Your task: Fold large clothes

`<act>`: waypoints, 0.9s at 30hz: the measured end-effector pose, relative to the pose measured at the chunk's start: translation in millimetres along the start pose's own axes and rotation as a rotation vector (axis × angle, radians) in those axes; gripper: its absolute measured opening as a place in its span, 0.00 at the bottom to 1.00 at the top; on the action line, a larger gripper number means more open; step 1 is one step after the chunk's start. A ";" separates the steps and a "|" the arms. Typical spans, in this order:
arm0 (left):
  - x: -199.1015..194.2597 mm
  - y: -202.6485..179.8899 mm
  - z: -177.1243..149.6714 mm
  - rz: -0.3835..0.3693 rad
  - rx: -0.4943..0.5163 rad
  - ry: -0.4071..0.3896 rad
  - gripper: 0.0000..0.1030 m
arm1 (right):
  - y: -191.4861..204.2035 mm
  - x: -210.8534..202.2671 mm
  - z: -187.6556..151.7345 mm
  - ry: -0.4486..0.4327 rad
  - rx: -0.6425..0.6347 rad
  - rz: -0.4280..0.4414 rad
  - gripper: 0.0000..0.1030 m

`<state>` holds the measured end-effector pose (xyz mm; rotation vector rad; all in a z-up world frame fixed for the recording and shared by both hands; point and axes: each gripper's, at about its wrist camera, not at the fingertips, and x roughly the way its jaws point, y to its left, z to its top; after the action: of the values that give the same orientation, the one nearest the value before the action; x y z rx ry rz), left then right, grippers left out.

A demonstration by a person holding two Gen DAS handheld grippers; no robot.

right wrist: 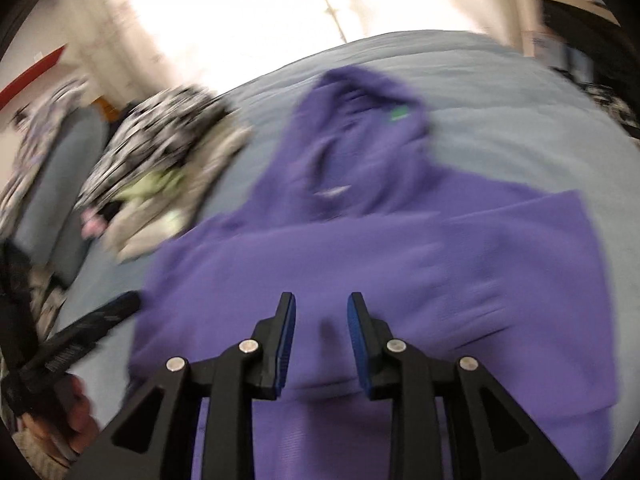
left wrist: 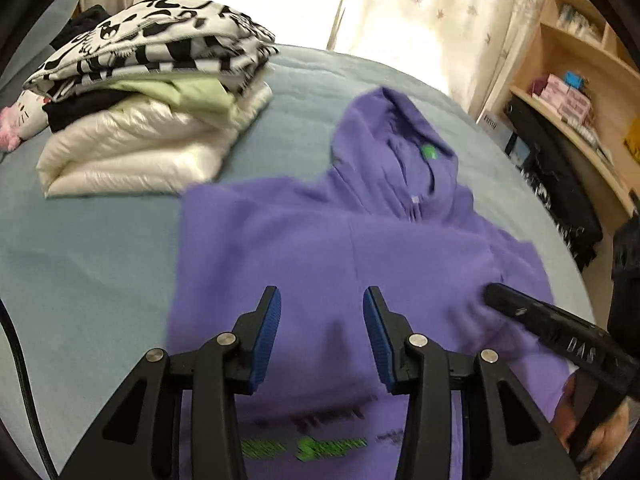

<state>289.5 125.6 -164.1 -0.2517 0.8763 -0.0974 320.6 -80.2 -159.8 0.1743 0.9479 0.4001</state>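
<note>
Purple hoodie (left wrist: 360,240) frame centre | our left gripper (left wrist: 322,312) and right gripper (right wrist: 322,316) apart, empty | risk: folded sleeves slipping if we grab one layer.

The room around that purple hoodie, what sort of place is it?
Most likely a bedroom at home. The purple hoodie lies on a bed with a blue cover, beside a stack of folded clothes, with flowered curtains and wooden shelves behind.
</note>
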 end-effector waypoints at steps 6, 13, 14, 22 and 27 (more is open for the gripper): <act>36.6 -0.2 -43.4 0.092 0.054 0.121 0.40 | 6.2 29.2 -28.3 0.100 -0.101 -0.106 0.26; 25.7 28.0 -40.5 0.093 0.032 0.110 0.40 | -80.8 -4.7 -25.7 0.061 0.080 -0.181 0.19; 24.5 33.3 -40.0 0.081 0.014 0.110 0.40 | -91.8 -8.3 -28.6 0.063 0.096 -0.252 0.22; 19.8 26.8 -31.8 0.096 -0.008 0.111 0.40 | -97.1 -20.2 -26.2 0.040 0.152 -0.232 0.22; 9.3 14.9 -12.9 0.104 0.033 0.041 0.41 | -64.9 -20.4 -10.6 -0.016 0.105 -0.167 0.22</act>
<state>285.2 136.0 -182.7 -0.1736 0.9266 -0.0208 318.0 -148.0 -171.1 0.1922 0.9605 0.1952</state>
